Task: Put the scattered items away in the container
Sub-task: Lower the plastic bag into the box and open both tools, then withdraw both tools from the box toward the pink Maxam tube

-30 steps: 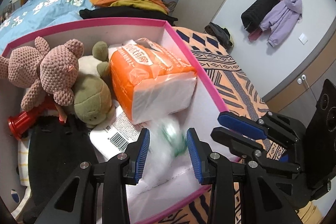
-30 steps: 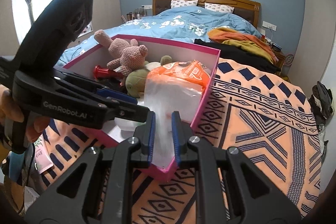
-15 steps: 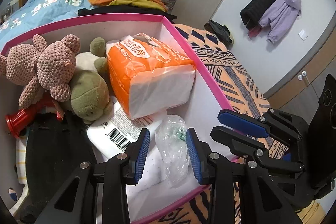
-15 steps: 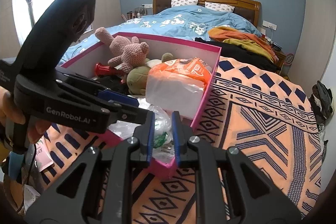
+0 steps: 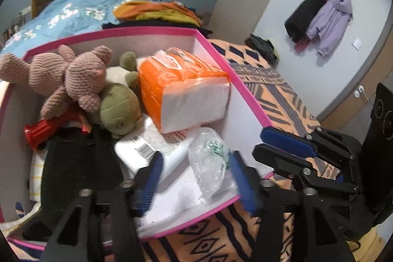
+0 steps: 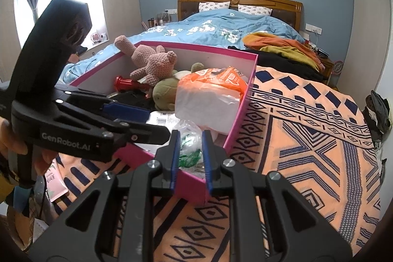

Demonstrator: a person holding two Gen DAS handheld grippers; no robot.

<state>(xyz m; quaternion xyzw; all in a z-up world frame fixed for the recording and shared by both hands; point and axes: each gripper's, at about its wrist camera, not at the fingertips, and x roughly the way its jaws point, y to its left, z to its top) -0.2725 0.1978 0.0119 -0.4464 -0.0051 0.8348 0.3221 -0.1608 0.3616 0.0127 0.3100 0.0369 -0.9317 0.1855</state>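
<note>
A pink-rimmed box (image 5: 147,31) (image 6: 242,107) sits on a patterned blanket. It holds a pink knitted bear (image 5: 73,73) (image 6: 152,60), a green plush (image 5: 118,110), an orange tissue pack (image 5: 181,80) (image 6: 211,83), a red object (image 5: 44,132), black cloth and a barcoded white package (image 5: 152,146). A crumpled clear plastic bag (image 5: 208,163) (image 6: 186,139) lies loose on the box floor at the near corner. My left gripper (image 5: 196,176) (image 6: 159,122) hangs wide open above that bag. My right gripper (image 6: 190,159) (image 5: 259,143) hovers just outside the near corner, its fingers slightly apart and holding nothing.
Behind the box stands a bed with a blue duvet (image 6: 221,26) and piled clothes (image 6: 282,43). The orange patterned blanket (image 6: 307,127) spreads to the right. A pink packet (image 6: 54,181) lies at the left. Coats (image 5: 324,11) hang on the wall.
The plastic bag dropped into the box and now lies still. My left gripper opened wider and drew back a little. The right gripper's gap grew slightly.
</note>
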